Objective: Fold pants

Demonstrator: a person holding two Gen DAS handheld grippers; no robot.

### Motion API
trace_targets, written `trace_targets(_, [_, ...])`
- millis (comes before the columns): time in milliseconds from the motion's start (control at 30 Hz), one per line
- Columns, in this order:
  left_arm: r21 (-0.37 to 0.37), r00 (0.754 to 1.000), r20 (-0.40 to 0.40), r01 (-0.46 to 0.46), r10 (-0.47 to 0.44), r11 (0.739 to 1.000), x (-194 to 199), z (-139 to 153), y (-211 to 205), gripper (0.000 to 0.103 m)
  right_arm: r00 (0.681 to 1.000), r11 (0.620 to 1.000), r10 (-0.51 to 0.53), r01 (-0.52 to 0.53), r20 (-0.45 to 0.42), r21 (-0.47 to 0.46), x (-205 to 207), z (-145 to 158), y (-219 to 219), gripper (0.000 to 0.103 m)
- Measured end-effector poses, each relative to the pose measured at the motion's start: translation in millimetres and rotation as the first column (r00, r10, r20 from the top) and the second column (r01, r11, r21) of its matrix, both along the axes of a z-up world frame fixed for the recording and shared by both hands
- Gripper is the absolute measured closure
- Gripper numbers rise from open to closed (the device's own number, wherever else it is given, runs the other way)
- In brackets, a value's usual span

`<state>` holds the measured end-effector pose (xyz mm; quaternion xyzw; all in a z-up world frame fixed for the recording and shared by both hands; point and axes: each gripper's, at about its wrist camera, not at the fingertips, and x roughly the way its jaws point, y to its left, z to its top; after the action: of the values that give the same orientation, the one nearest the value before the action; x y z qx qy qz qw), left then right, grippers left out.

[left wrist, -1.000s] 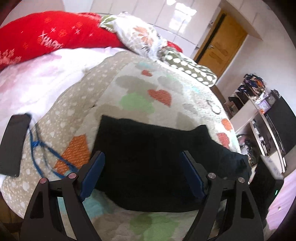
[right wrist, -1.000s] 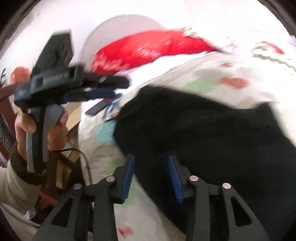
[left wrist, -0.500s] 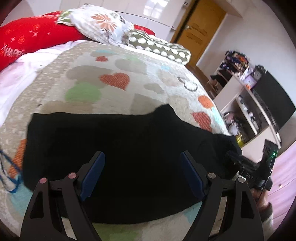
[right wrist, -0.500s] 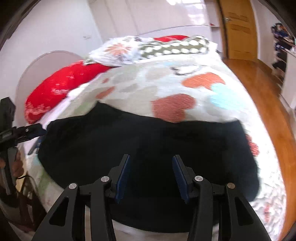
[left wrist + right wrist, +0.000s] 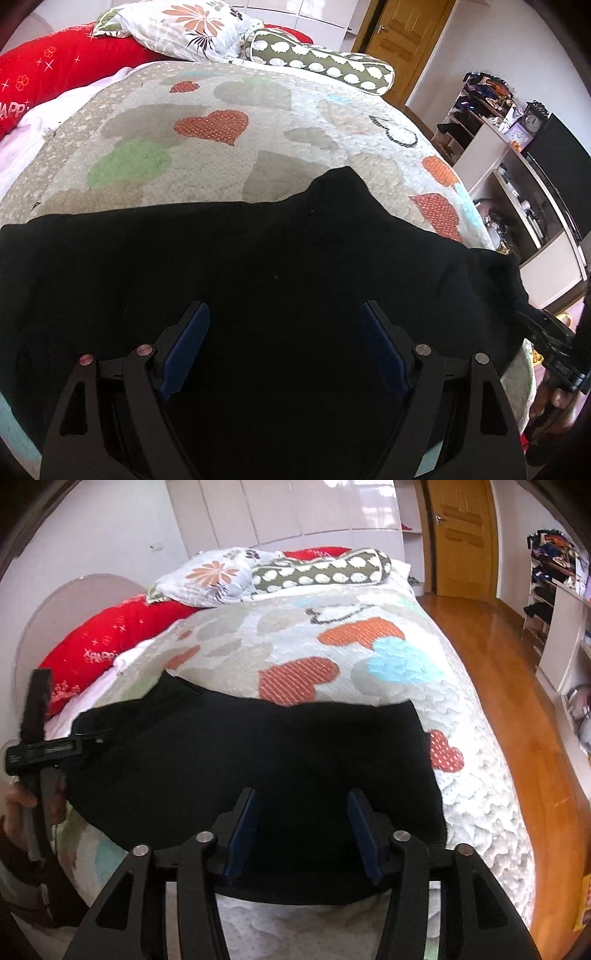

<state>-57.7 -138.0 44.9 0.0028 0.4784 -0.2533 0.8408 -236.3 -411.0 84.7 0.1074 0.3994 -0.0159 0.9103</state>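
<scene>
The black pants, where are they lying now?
The black pants lie spread flat on the heart-patterned quilt at the near end of the bed, filling the foreground in both wrist views, under both open grippers, far from the pillows.

- Left gripper (image 5: 283, 343): fingers (image 5: 184, 347) spread wide, nothing between them.
- Right gripper (image 5: 303, 827): fingers (image 5: 242, 830) parted, less widely, holding nothing.
- Both held level, side by side.

One black pants (image 5: 258, 280); one heart quilt (image 5: 221, 92); three pillows (image 5: 218, 574); two hand-held grippers (image 5: 303, 830).
</scene>
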Motion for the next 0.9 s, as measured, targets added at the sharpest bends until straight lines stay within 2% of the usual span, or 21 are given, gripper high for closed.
trace_targets(33, [0.004, 1.0, 0.002, -0.001, 0.001, 1.0, 2.1, -0.7, -0.9, 0.02, 1.0, 1.0, 0.002, -0.002, 0.008, -0.004, 0.8, 1.0, 1.1, 0.043])
trace_targets(133, [0.021, 1.0, 0.005, -0.001, 0.001, 1.0, 7.8, -3.3, -4.1, 0.02, 1.0, 0.999, -0.027, 0.027, -0.011, -0.017, 8.3, -4.4, -1.8, 0.043])
trace_targets(300, [0.021, 1.0, 0.001, -0.017, 0.017, 1.0, 17.4, -5.5, -3.2, 0.02, 0.999, 0.997, -0.049, 0.05, -0.023, 0.058, 18.5, -15.1, -15.6, 0.043])
trace_targets(600, [0.021, 1.0, -0.014, -0.026, 0.026, 0.999, 8.4, 2.4, 1.7, 0.02, 0.999, 0.999, -0.031, 0.032, -0.013, 0.042, 4.6, 1.2, -7.7, 0.042])
trace_targets(767, [0.005, 1.0, 0.004, 0.011, -0.011, 1.0, -5.1, 16.7, -3.2, 0.02, 1.0, 0.997, -0.012, 0.012, -0.003, 0.073, -12.7, 10.2, -6.0, 0.038])
trace_targets(900, [-0.034, 0.997, -0.008, 0.082, -0.082, 0.996, -11.7, 25.1, -19.3, 0.02, 1.0, 0.997, -0.009, 0.01, -0.012, 0.079, -26.9, 9.2, -4.5, 0.038])
